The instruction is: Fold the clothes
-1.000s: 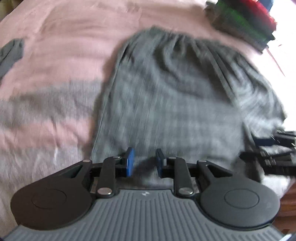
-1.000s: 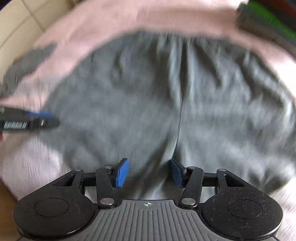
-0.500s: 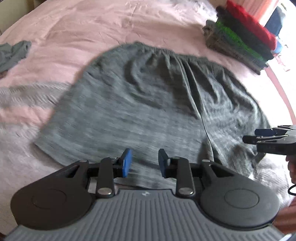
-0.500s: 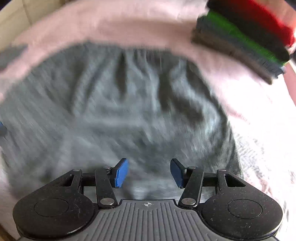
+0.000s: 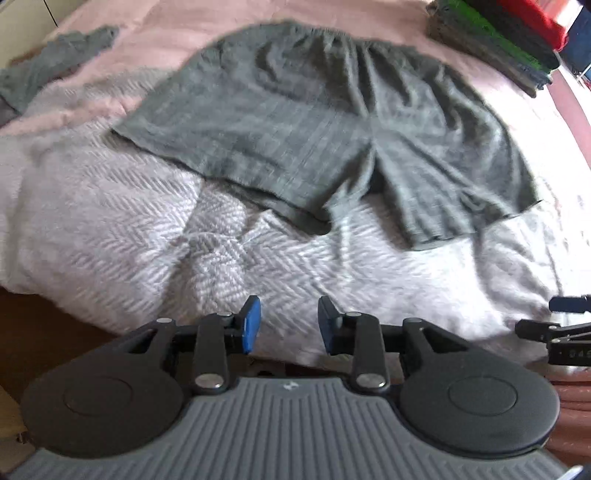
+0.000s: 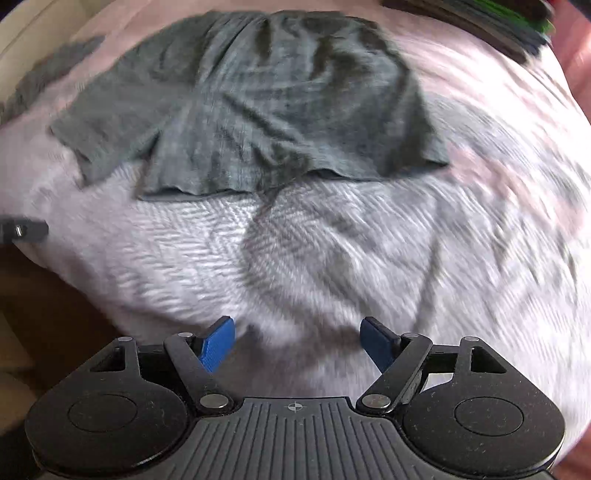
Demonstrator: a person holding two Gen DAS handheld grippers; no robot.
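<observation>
Both tongs agape, grey shorts flat, pink herringbone bedspread

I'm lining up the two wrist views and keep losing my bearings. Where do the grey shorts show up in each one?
Left wrist: the shorts fill the upper middle, waistband at the top, leg hems toward the camera.
Right wrist: the shorts lie upper left of centre, hems toward the camera.
Shared landmark: the folded stack, top right in both.
</observation>
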